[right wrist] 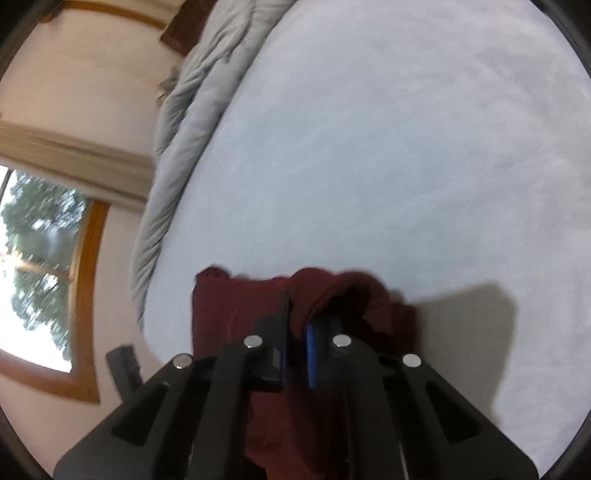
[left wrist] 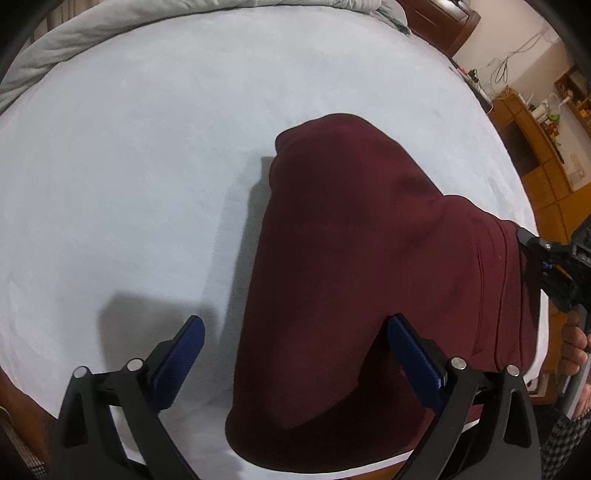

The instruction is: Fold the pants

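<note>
A white-sheeted bed, grey duvet, wooden shelving, and a wood-framed daylit window.

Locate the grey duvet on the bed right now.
The grey duvet lies bunched along the far edge of the bed in the left wrist view, well beyond the maroon pants.

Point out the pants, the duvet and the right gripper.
pants (left wrist: 351,258): left wrist view, middle of the maroon cloth.
duvet (right wrist: 184,122): right wrist view, its rumpled grey folds.
right gripper (right wrist: 295,328): right wrist view, between fingertips pinching cloth.
</note>
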`<state>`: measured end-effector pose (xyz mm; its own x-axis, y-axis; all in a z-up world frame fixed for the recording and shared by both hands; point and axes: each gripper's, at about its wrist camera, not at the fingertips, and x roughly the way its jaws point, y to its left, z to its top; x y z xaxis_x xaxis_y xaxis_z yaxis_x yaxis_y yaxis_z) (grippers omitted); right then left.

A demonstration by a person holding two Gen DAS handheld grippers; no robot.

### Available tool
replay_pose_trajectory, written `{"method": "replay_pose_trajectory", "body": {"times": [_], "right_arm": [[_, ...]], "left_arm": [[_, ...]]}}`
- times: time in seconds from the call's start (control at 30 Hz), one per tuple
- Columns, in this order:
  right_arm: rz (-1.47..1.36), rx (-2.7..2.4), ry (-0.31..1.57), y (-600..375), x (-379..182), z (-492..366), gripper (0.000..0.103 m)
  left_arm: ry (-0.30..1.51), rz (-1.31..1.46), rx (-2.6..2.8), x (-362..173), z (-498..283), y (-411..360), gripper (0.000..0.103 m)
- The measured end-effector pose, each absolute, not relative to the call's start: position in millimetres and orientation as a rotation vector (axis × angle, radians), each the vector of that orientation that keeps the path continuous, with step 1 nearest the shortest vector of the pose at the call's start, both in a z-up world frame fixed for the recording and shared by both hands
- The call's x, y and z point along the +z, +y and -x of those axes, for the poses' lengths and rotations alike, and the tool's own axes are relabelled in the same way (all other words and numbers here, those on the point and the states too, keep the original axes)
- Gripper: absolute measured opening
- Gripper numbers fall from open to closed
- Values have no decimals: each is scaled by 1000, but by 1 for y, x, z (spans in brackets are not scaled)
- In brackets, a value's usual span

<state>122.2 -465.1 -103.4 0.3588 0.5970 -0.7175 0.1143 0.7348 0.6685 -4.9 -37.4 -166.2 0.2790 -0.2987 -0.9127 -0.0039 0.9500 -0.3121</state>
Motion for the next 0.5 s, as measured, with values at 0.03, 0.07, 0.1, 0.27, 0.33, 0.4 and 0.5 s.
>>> {"method": "replay_pose_trajectory", "body": {"times": [0.03, 0.07, 0.1, 0.27, 0.33, 0.4, 0.5], "right_arm": [[-718, 316, 1203, -468, -110, -124, 6], [-714, 295, 1223, -470, -118, -125, 6], [-706, 262, 1257, -468, -129, -124, 6], [-791, 322, 1209, -470, -134, -110, 20], [-759, 334, 1189, -472, -120, -97, 47], [-732, 365, 1167, -472, -107, -82, 49], [-760, 397, 1177, -472, -101, -57, 50]], "left_arm": [[1276, 276, -205, -166, 6, -31, 100], [1275, 271, -203, -167, 6, -33, 100], [1275, 262, -198, -169, 6, -35, 100], [1293, 242, -203, -172, 9, -31, 100], [1293, 239, -209, -167, 9, -28, 99], [1286, 235, -223, -159, 13, -25, 99], [1293, 242, -250, -153, 21, -17, 99]]}}
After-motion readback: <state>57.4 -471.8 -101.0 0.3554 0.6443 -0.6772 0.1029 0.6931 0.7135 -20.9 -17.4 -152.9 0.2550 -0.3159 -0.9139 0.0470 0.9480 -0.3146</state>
